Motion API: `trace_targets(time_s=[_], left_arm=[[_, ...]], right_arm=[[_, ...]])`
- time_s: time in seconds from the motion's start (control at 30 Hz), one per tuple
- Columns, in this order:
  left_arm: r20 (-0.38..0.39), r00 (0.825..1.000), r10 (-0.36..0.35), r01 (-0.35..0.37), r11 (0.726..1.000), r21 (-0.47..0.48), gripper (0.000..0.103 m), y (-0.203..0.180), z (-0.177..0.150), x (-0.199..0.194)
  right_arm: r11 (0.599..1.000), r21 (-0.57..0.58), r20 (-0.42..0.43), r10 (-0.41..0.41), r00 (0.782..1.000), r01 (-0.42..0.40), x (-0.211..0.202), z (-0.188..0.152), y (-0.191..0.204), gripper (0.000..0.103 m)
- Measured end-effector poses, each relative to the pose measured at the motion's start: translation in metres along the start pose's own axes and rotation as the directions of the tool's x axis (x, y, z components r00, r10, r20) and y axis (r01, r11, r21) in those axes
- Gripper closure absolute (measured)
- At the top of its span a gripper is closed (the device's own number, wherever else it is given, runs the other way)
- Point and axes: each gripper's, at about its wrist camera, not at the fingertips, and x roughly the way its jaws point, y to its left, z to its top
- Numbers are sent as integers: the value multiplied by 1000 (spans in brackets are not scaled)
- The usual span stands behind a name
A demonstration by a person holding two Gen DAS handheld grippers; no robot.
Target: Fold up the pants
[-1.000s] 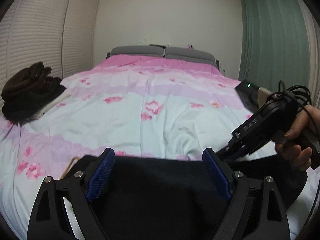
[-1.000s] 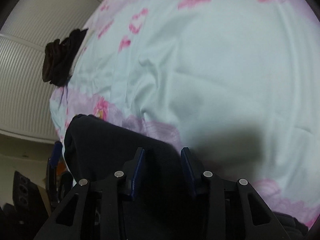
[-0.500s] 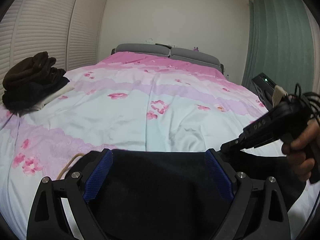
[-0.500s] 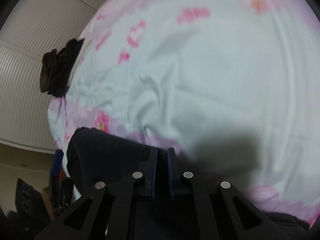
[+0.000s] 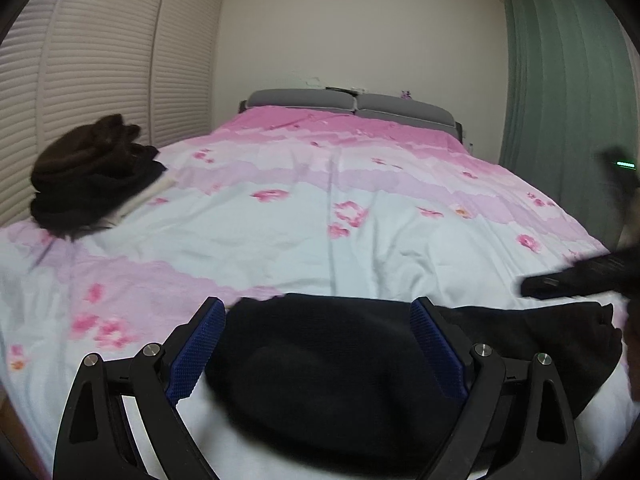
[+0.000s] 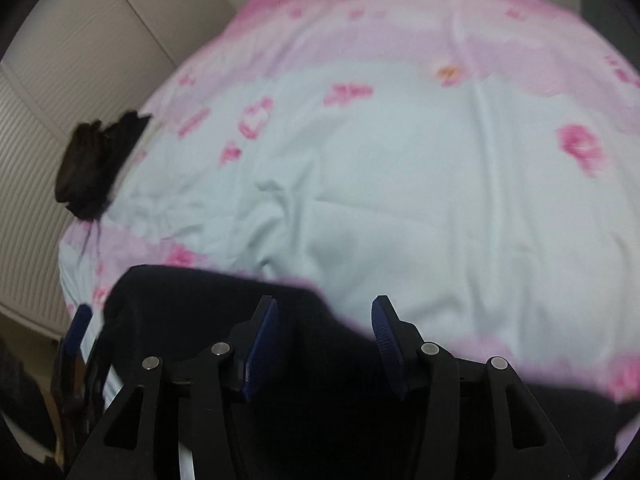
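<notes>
left hand-held gripper (image 5: 318, 334): spread wide over black pants (image 5: 320, 380) | right hand-held gripper (image 6: 324, 332): jaws opening, gripping nothing

Floral pink bed (image 5: 320, 216), louvred doors (image 5: 100, 64), seemingly green curtain (image 5: 560, 80).

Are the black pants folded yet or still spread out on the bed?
Folded, at least partly: the black pants lie as a compact, rounded bundle at the near edge of the bed, no separate legs showing. How many folds, I cannot tell.
</notes>
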Motion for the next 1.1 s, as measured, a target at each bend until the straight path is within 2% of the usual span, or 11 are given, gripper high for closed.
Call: trace_targets(time_s=[0.07, 0.13, 0.33, 0.53, 0.67, 0.77, 0.93, 0.97, 1.0, 1.03, 1.1], left_arm=[[-13, 1000, 20, -20, 1000, 3, 9, 9, -4, -10], [-34, 999, 24, -24, 1000, 3, 9, 16, -9, -18], [-77, 997, 25, -24, 1000, 6, 9, 29, -27, -50], [-54, 998, 33, -31, 999, 31, 9, 35, -37, -78], [-40, 999, 36, -35, 999, 30, 9, 39, -38, -85], [-36, 999, 31, -30, 999, 22, 9, 41, -36, -85], [-37, 999, 33, -33, 999, 18, 9, 43, -36, -85], [-38, 999, 35, -35, 999, 16, 9, 43, -36, -84], [-36, 999, 39, -39, 999, 15, 9, 44, -36, -84], [-34, 999, 43, -42, 999, 14, 9, 45, -35, -84], [-27, 998, 51, -51, 999, 6, 9, 48, -34, -84]], right_arm=[[1000, -3, 88, -31, 996, 31, -30, -30, 13, 52], [991, -51, 161, -115, 980, 124, -48, -59, 33, 52], [911, -176, 313, -308, 898, 373, -56, -136, 89, 52], [798, -293, 372, -412, 832, 527, -30, -170, 120, 52], [756, -342, 394, -424, 815, 558, -21, -181, 134, 52], [698, -374, 424, -457, 782, 611, -13, -189, 143, 52], [641, -404, 435, -494, 753, 653, 3, -186, 147, 53], [638, -410, 430, -494, 756, 651, 6, -185, 146, 59], [638, -417, 422, -495, 759, 647, 9, -184, 145, 81], [641, -425, 412, -492, 767, 639, 12, -184, 144, 89], [655, -421, 408, -481, 776, 627, 10, -185, 143, 90]])
